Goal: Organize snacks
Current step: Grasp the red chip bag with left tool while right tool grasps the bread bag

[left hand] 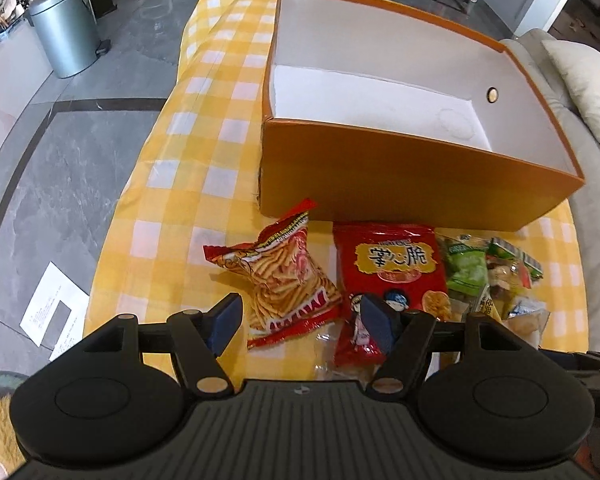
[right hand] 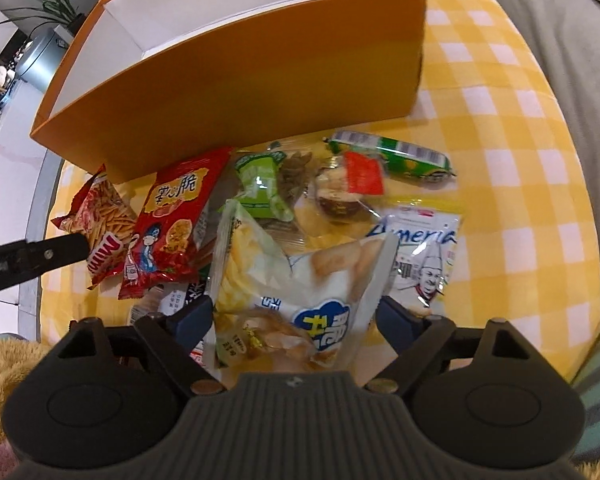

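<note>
While between right tool (right hand: 296,314) fingers, white bag (right hand: 300,280).

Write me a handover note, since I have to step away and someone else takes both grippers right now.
Left hand-held gripper: open, empty, hovering over the fries bag and red bag.
Right hand-held gripper: open, straddling the white bag, not closed on it.
Orange box: empty, behind the snacks on the checked cloth.
Snacks: all in a pile in front of the box, including the green bag and green stick pack.
Done: nothing boxed.
Left: move every snack into the box.
</note>
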